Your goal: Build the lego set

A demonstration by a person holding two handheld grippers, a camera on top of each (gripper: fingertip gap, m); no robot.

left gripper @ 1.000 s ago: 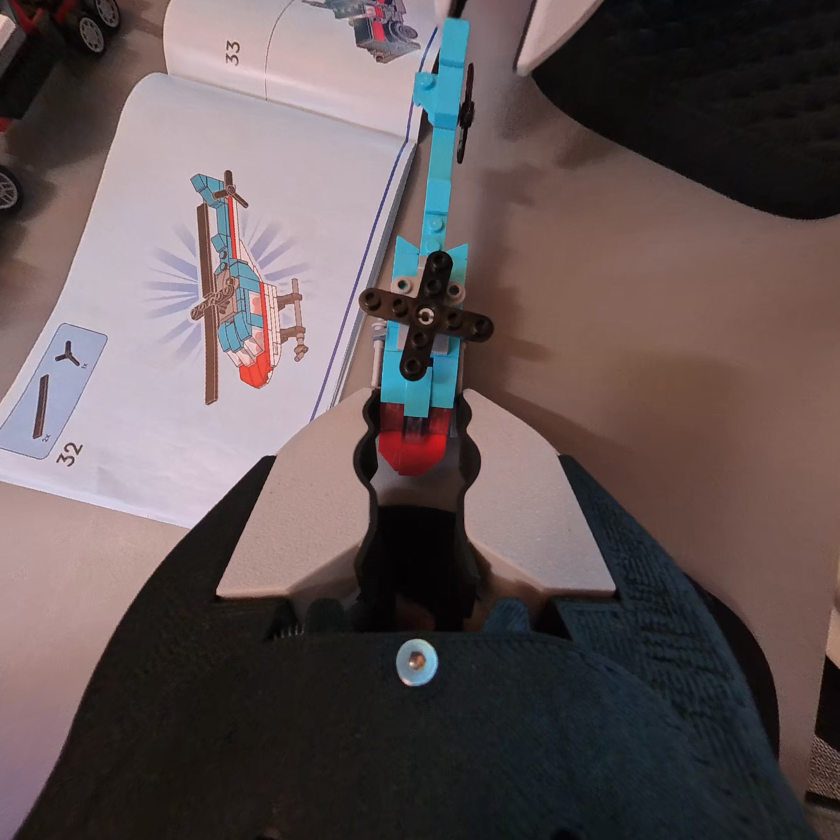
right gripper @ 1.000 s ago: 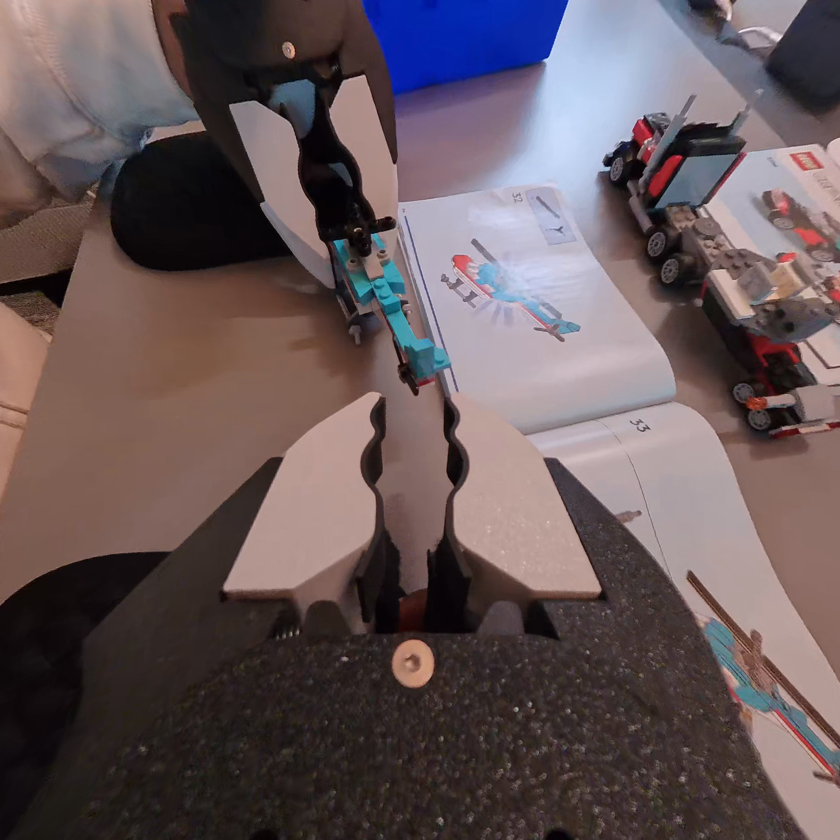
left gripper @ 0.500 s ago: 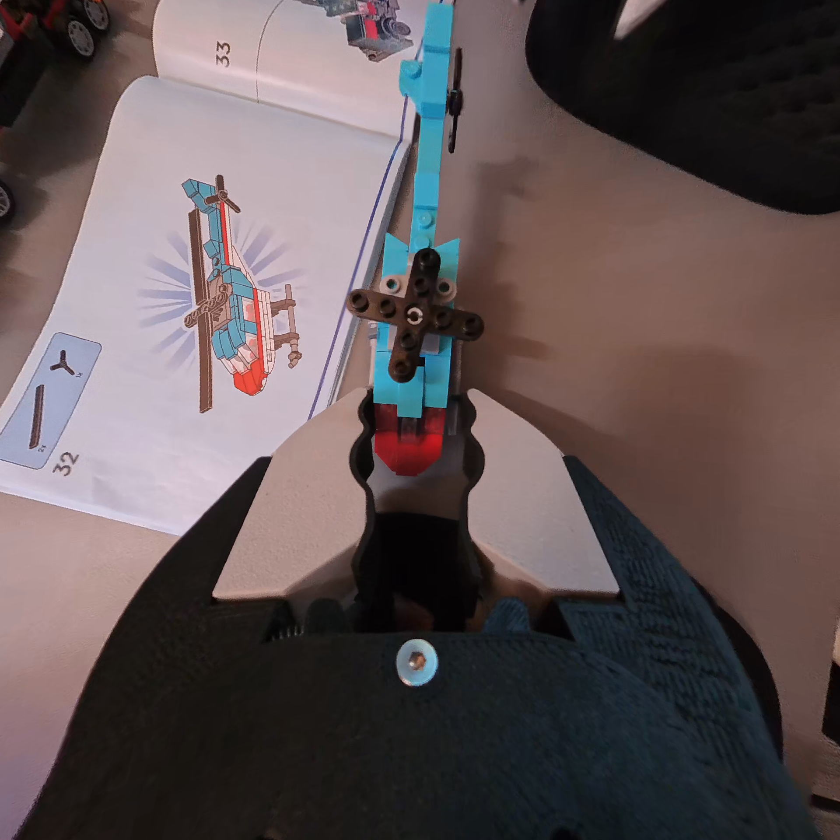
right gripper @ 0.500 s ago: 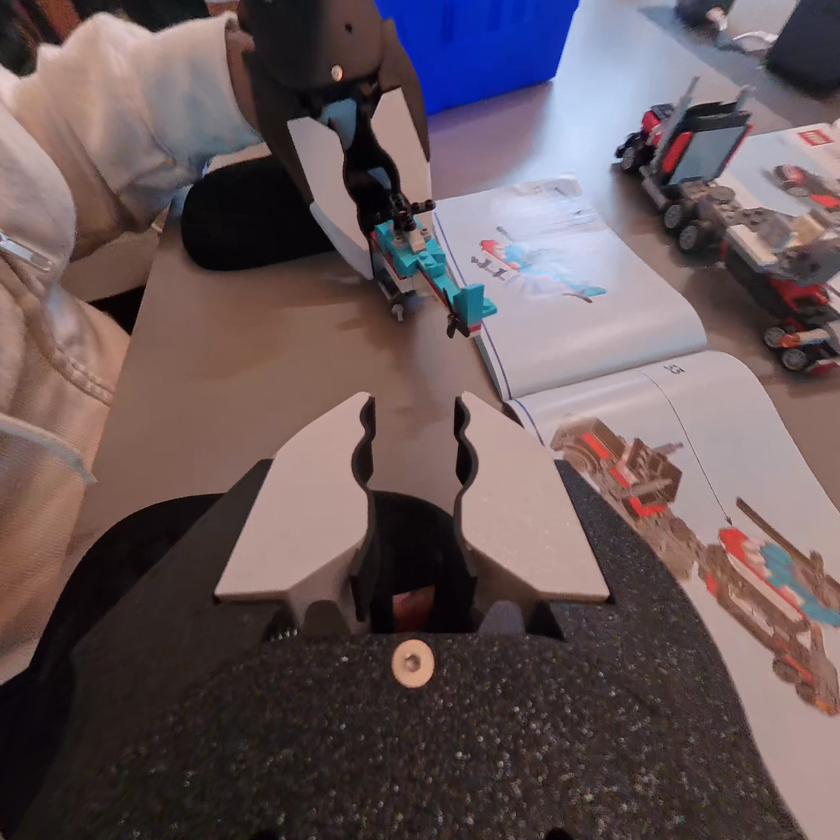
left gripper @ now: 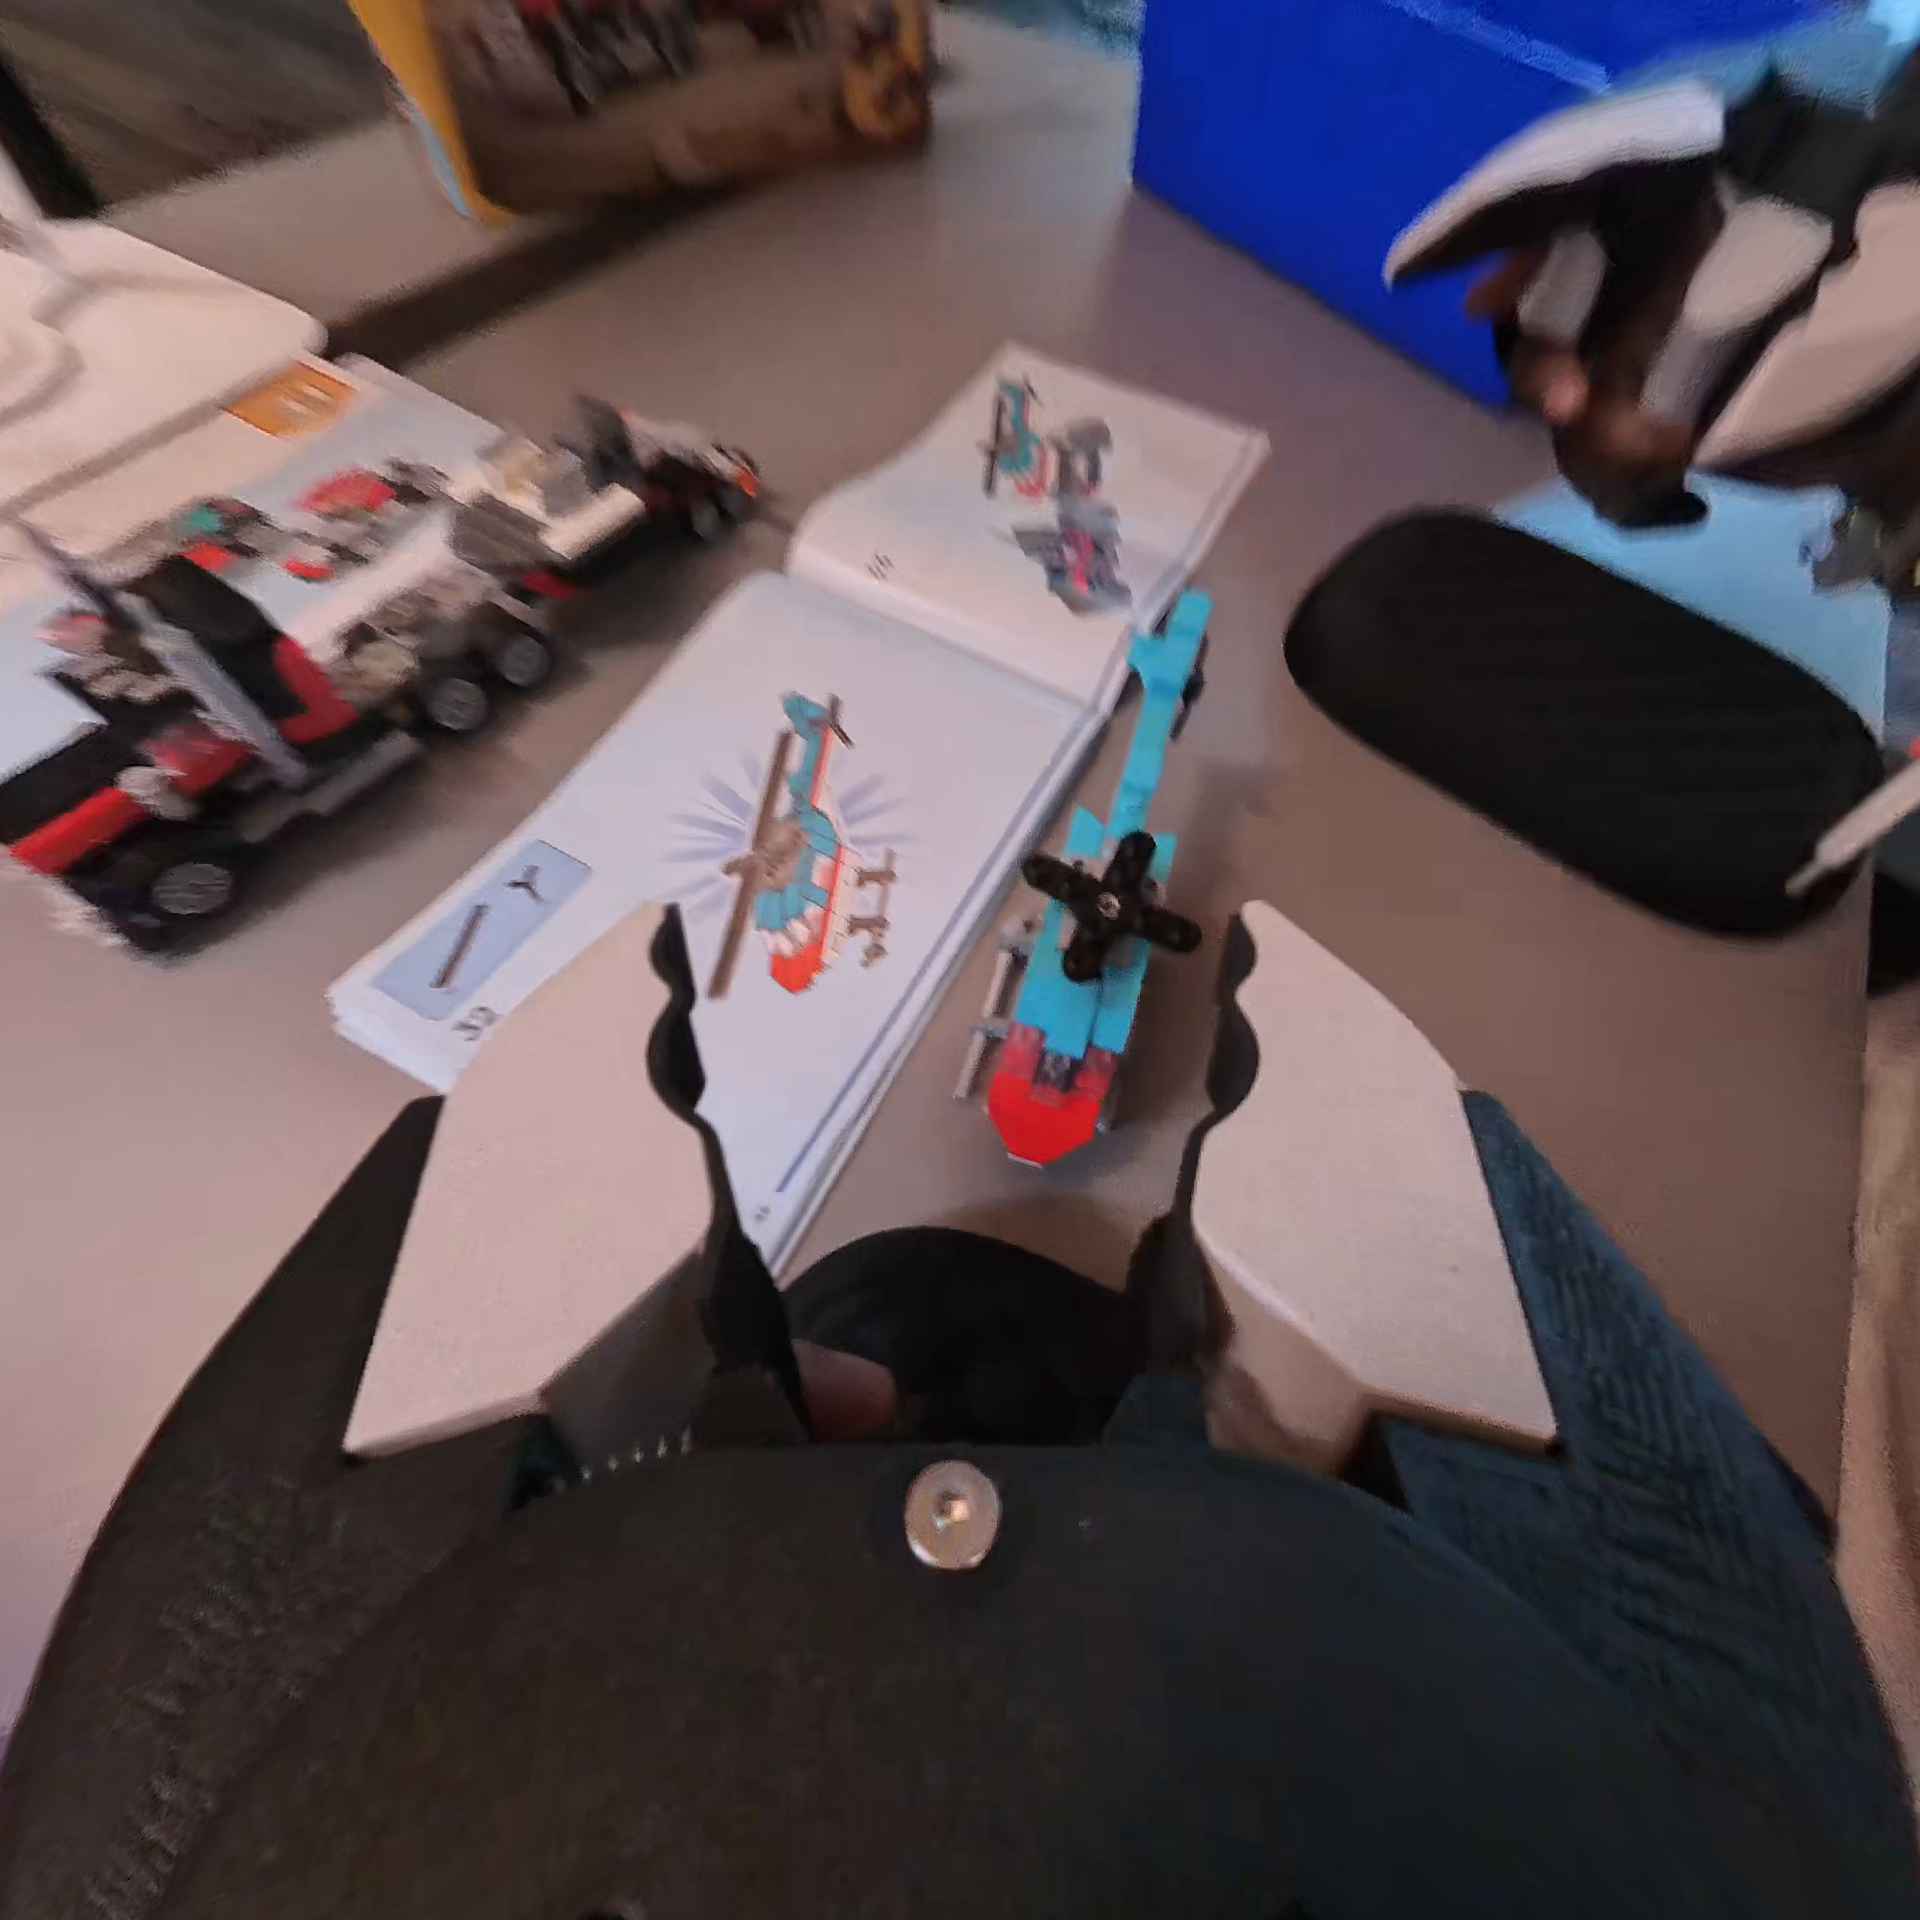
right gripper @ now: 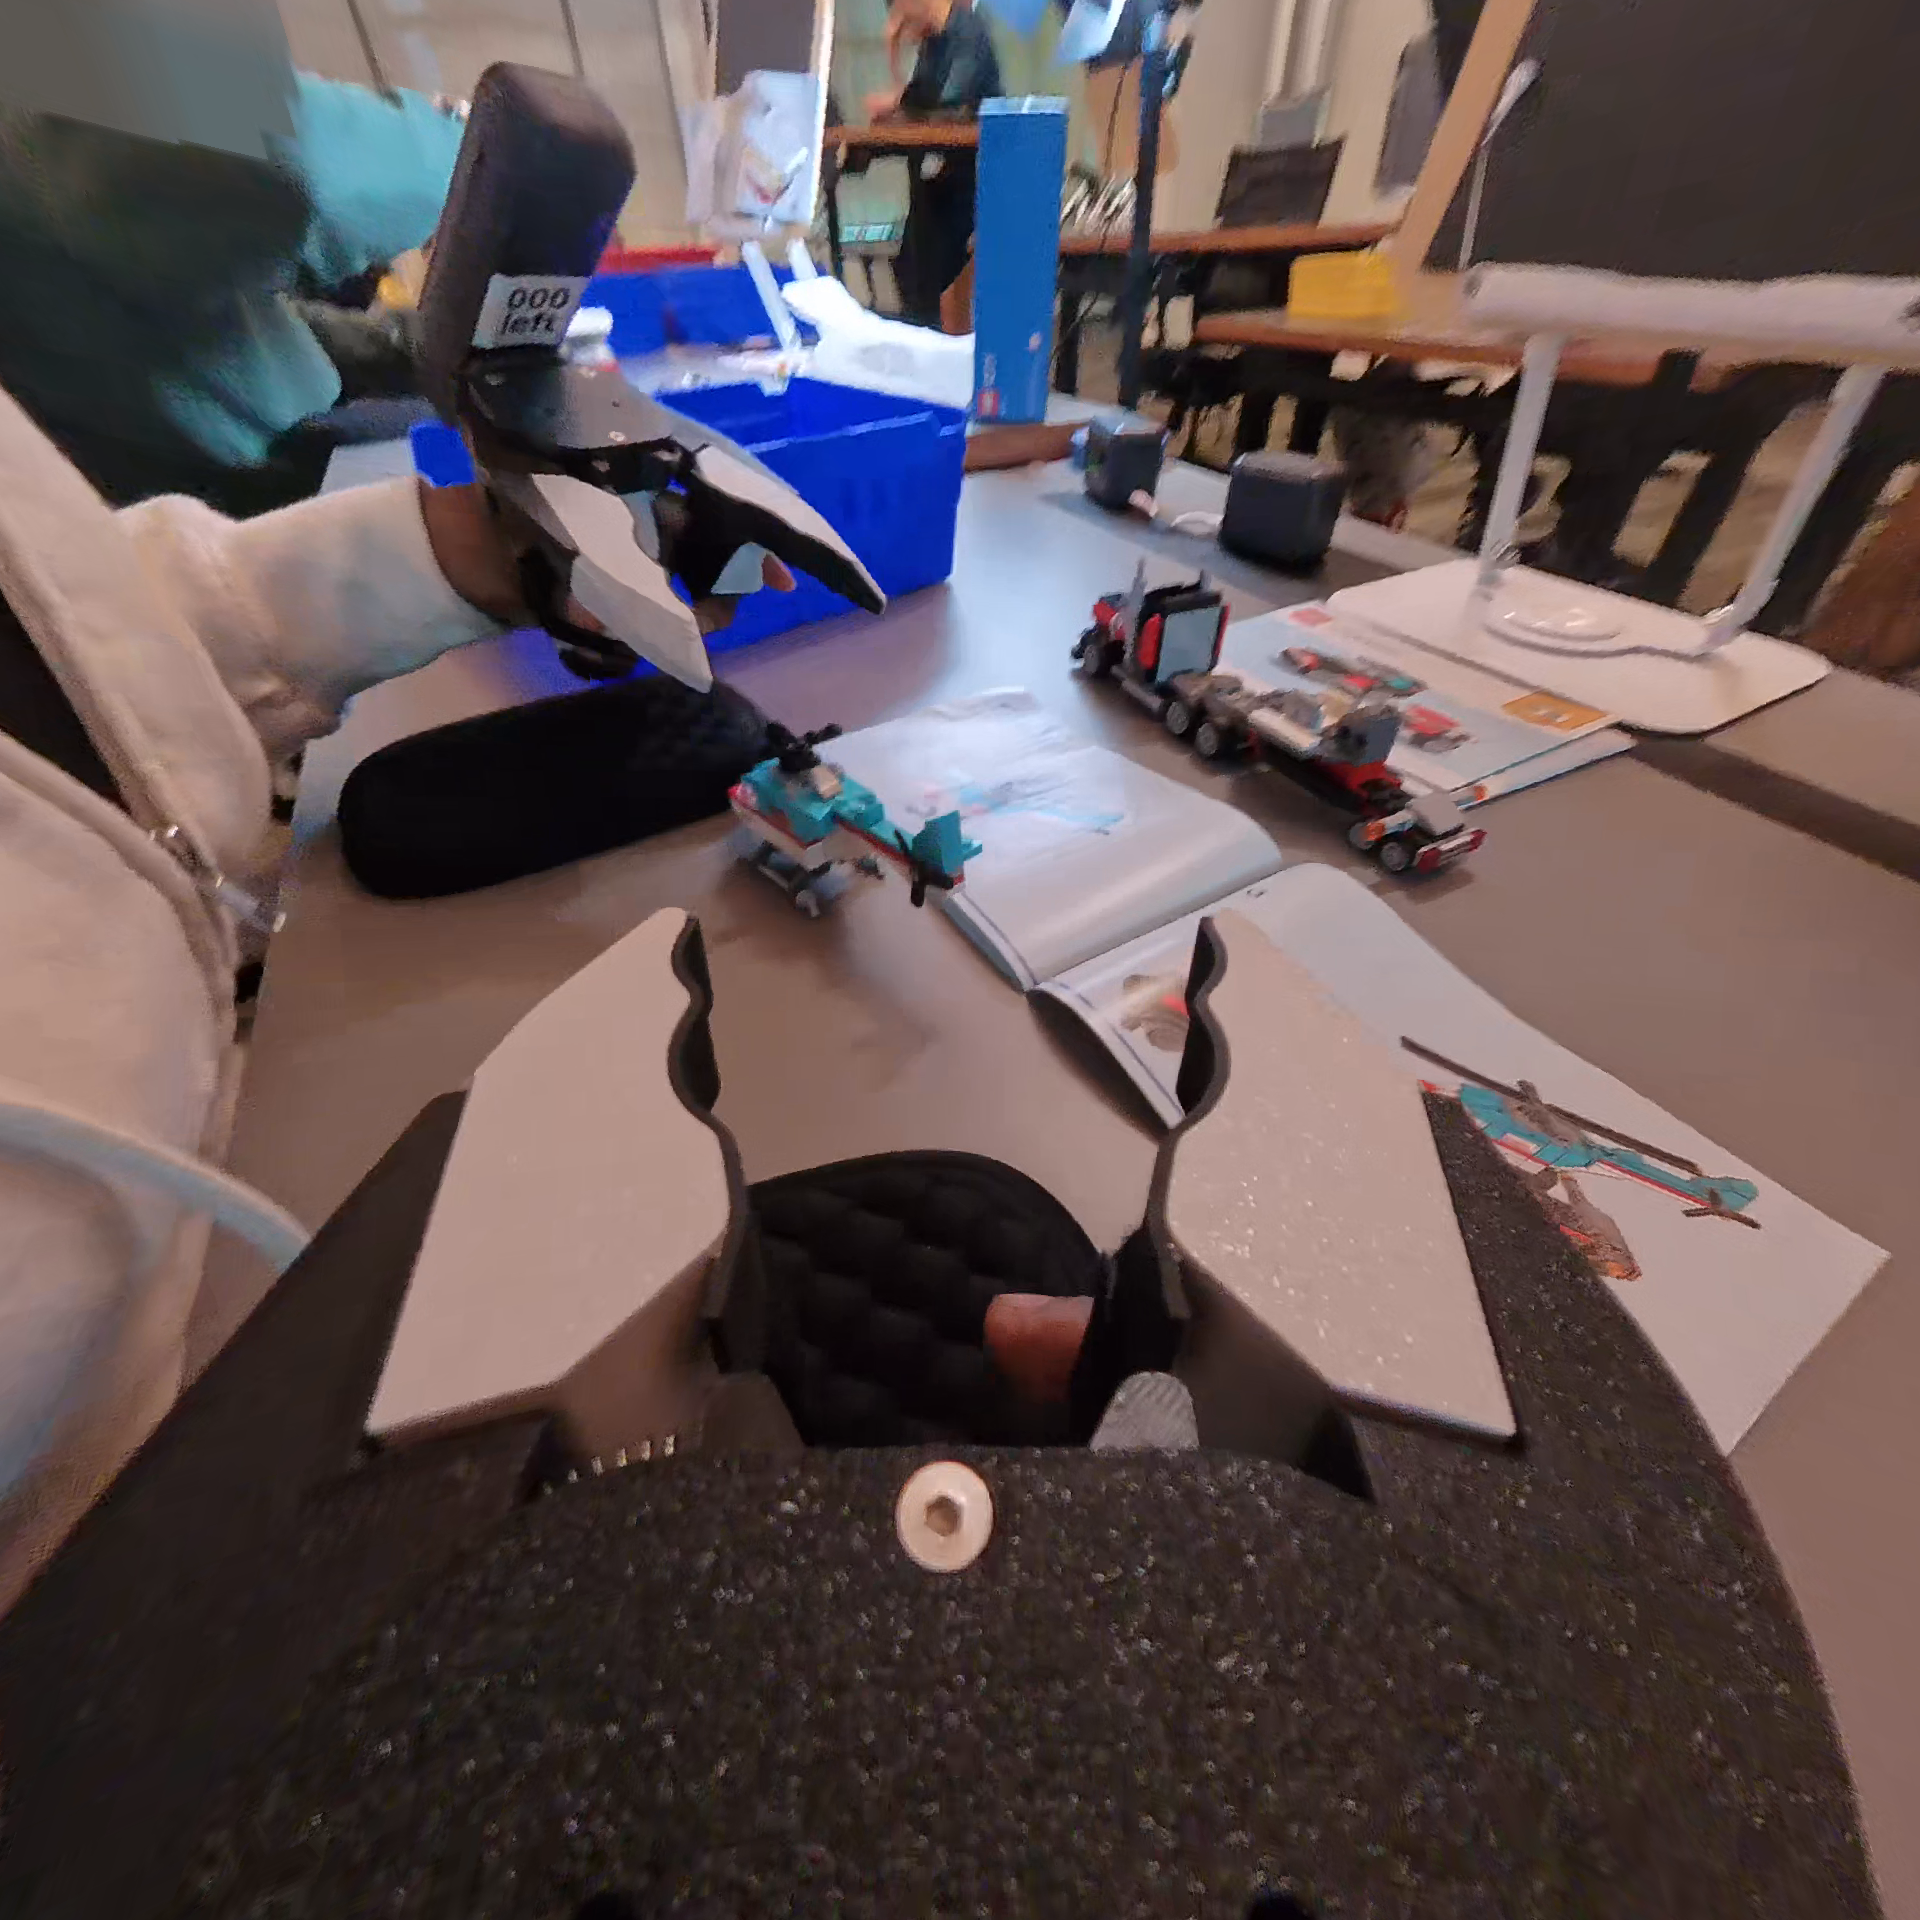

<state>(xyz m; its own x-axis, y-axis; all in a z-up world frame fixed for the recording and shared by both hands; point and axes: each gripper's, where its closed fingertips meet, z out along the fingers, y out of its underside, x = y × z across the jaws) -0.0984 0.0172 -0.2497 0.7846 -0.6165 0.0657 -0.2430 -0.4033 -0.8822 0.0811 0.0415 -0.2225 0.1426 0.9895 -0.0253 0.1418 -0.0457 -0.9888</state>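
Left wrist view: left gripper (left gripper: 951, 1018) spread wide, holding nothing. The lego helicopter (left gripper: 1091, 935) sits on the grey table (left gripper: 208, 1091) just beside the open instruction booklet (left gripper: 748, 831), red nose toward the gripper, black rotor hub (left gripper: 1117, 909) on top. The right gripper shows blurred, far right.

Right wrist view: right gripper (right gripper: 940, 1023) also wide open, empty. Helicopter (right gripper: 847, 821) stands on its skids btwn the black pad (right gripper: 540, 790) and booklet.

Looks light, stiff, but fragile: thin tail and rotor prob snap off. Best grabbed across the body, not the tail.
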